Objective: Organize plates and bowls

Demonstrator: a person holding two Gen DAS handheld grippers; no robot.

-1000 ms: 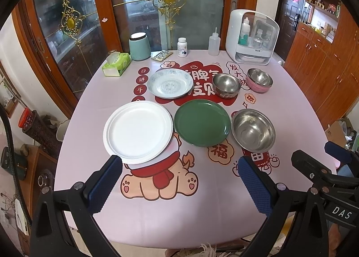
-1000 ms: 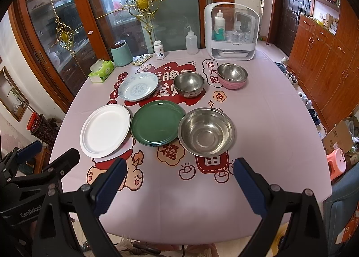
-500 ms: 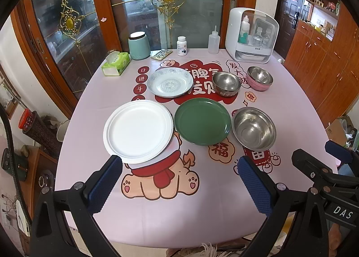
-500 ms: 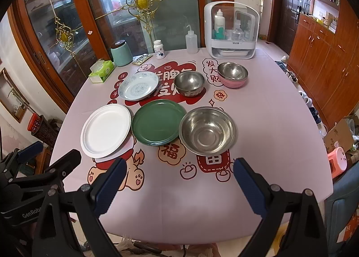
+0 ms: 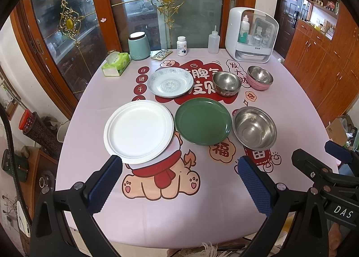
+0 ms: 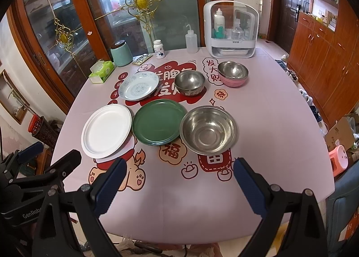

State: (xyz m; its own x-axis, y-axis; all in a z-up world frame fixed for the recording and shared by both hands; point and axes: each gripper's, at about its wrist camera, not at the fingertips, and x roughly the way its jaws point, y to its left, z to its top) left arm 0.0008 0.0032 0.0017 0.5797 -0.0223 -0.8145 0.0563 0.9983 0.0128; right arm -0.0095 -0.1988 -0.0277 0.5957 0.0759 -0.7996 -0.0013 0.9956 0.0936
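- Two views take in the same table [image 5: 291, 109]; the left wrist one comes first.
- Its near edge is cut off behind the left gripper [image 5: 179, 180], which hangs spread wide and empty over the cloth's cartoon print.
- The right gripper [image 5: 336, 167] juts in at the lower right, only partly in frame.
- Near row: white plate [image 5: 138, 128], green plate [image 5: 203, 121] and big steel bowl [image 5: 254, 127], close together; whether the rims touch is unclear.
- Far row: patterned plate [image 5: 170, 82], small steel bowl [image 5: 226, 83], and a steel bowl seated in a pink bowl [image 5: 260, 84].
- At the far edge stand a tissue box [image 5: 116, 63], teal jar [image 5: 139, 46], pill bottle [image 5: 182, 45], squeeze bottle [image 5: 213, 42] and white case [image 5: 252, 35]; the labels are too small to read.
- In the right wrist view, the right gripper [image 6: 179, 180] is likewise spread wide, empty, nearest the big steel bowl [image 6: 208, 130].
- The white plate [image 6: 106, 130] lies just beside the green plate [image 6: 159, 121], well short of the fingers.
- The left gripper [image 6: 29, 167] is cropped at the lower left.
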